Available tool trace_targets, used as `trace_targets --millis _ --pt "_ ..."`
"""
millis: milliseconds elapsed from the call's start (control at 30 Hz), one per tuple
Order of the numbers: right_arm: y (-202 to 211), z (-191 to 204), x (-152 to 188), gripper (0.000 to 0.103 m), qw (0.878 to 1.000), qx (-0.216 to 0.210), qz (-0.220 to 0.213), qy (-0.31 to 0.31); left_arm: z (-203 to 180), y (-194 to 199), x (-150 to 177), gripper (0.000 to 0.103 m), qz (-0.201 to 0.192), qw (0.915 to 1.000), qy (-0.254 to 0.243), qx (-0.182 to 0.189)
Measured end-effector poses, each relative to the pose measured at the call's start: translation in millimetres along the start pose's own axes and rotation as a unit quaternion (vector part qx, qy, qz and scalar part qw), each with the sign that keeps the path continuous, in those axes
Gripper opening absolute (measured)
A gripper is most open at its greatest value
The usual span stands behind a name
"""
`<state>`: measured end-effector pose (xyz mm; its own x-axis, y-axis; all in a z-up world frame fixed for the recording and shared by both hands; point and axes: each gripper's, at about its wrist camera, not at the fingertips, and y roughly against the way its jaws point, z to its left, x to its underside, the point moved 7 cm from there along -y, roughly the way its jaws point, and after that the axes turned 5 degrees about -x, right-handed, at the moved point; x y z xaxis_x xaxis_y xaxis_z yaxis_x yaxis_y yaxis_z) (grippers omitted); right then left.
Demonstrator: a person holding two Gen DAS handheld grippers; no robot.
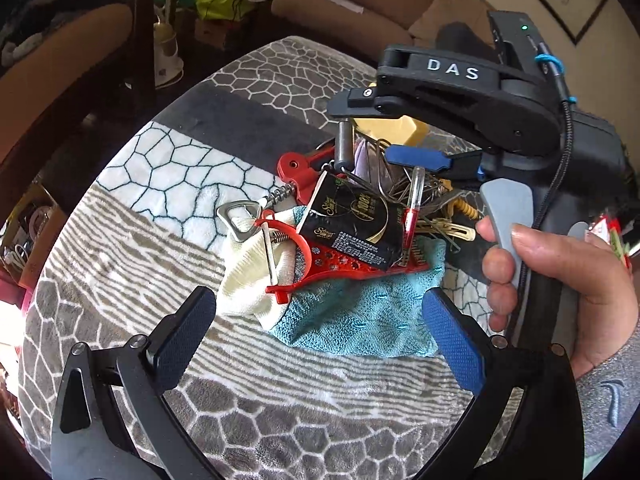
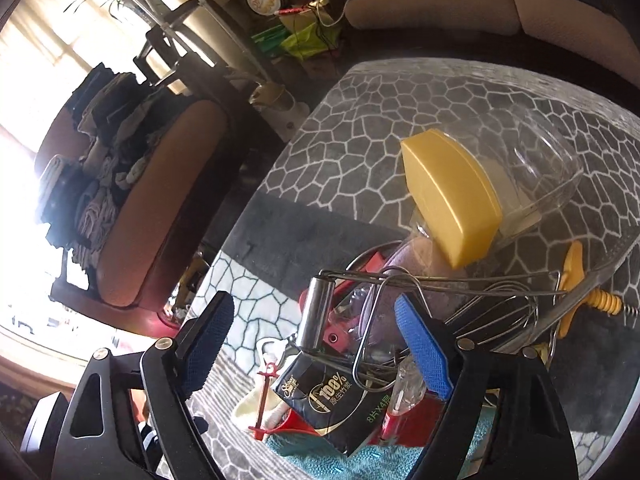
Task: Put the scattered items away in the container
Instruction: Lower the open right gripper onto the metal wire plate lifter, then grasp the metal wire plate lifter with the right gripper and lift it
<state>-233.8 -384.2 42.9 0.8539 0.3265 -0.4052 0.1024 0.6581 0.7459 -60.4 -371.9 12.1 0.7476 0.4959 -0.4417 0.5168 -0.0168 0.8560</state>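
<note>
A heap of items lies on the patterned blanket (image 1: 168, 160): a teal cloth (image 1: 360, 316), a cream cloth (image 1: 248, 276), a red plastic piece (image 1: 340, 264), a black tissue pack (image 1: 352, 220), a metal bottle opener (image 1: 240, 220), a red corkscrew (image 1: 300, 172), a wire whisk (image 1: 384, 172) and hair clips (image 1: 452, 228). My left gripper (image 1: 320, 332) is open, just short of the teal cloth. My right gripper (image 2: 316, 344) is open over the heap, around the whisk's metal handle (image 2: 316, 312). A clear container with a yellow lid (image 2: 452, 196) lies on its side behind the heap.
A yellow corkscrew (image 2: 576, 280) lies right of the whisk. A brown sofa (image 1: 360, 4) stands beyond the blanket. A chair piled with folded clothes (image 2: 120, 168) stands to the left. A white appliance (image 1: 168, 56) sits on the floor by the far edge.
</note>
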Motion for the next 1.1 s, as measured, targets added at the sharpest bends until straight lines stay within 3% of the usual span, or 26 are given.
trace_targets --millis 267,300,367,433,733,900,1100 --pt "-28 -4 -1 0.079 0.999 -0.008 0.025 -0.018 -3 4 0 0.103 0.002 0.9999 -0.002 0.010" --pt "-29 -4 -3 0.075 1.000 -0.008 0.022 -0.017 -2 4 -1 0.103 0.002 0.9999 0.001 0.012" --pt "-27 -7 -5 0.050 1.000 0.008 0.016 -0.012 -2 5 -1 0.103 0.003 0.9999 0.004 0.016" --pt "-18 -8 -5 0.045 1.000 -0.020 0.001 -0.020 -3 6 -1 0.103 0.003 0.9998 0.004 0.020" --pt "59 -3 12 0.044 0.989 -0.103 -0.096 -0.041 -21 7 5 0.103 0.008 0.9993 -0.016 0.033" --pt "134 1 17 0.044 0.965 -0.183 -0.178 -0.057 -44 15 8 0.103 0.001 0.9982 -0.037 0.047" --pt "209 14 26 0.045 0.951 -0.214 -0.217 -0.046 -77 25 13 0.103 -0.013 0.9957 -0.078 0.049"
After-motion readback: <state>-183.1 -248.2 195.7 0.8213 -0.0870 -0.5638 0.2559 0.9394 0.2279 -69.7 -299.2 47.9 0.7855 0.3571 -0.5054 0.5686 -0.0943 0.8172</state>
